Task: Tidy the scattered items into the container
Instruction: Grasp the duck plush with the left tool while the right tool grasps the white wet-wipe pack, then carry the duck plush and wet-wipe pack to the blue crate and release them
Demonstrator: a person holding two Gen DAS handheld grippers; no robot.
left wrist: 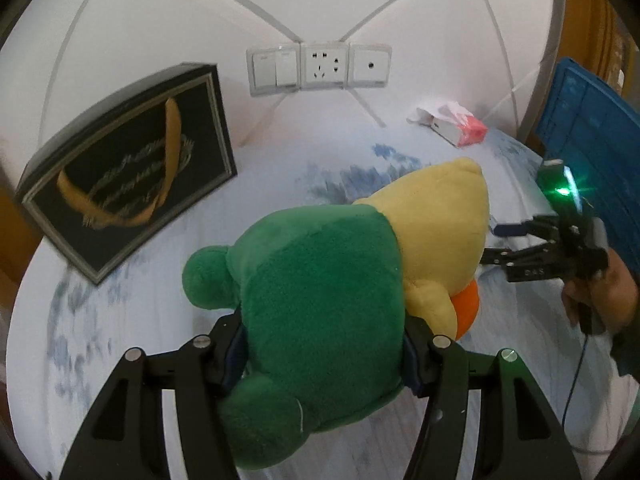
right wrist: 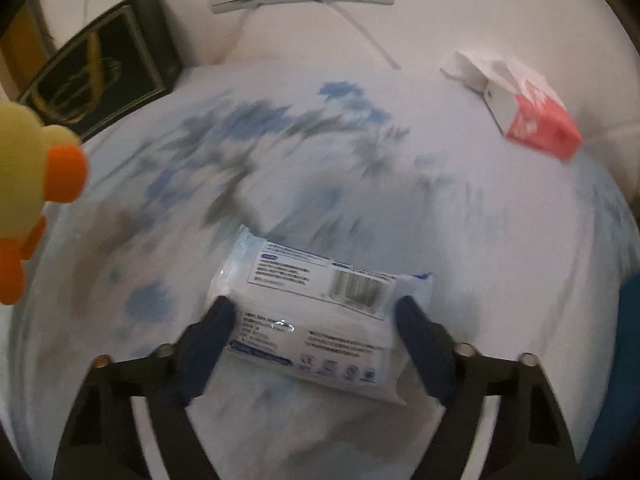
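My left gripper (left wrist: 322, 344) is shut on a plush duck (left wrist: 320, 300) with a green body, yellow head and orange beak, held above the bed. The duck's head also shows at the left edge of the right wrist view (right wrist: 24, 184). My right gripper (right wrist: 312, 308) is shut on a white plastic pack of wipes (right wrist: 316, 312) with blue print and a barcode, held just above the sheet. In the left wrist view the right gripper (left wrist: 496, 240) sits to the right of the duck. A blue crate (left wrist: 592, 132) stands at the far right.
The bed sheet (right wrist: 360, 160) is white with blue-grey print. A red and white tissue box (right wrist: 528, 116) lies at the back right. A black framed picture (left wrist: 128, 176) leans at the back left. Wall sockets (left wrist: 320, 66) sit on the padded headboard.
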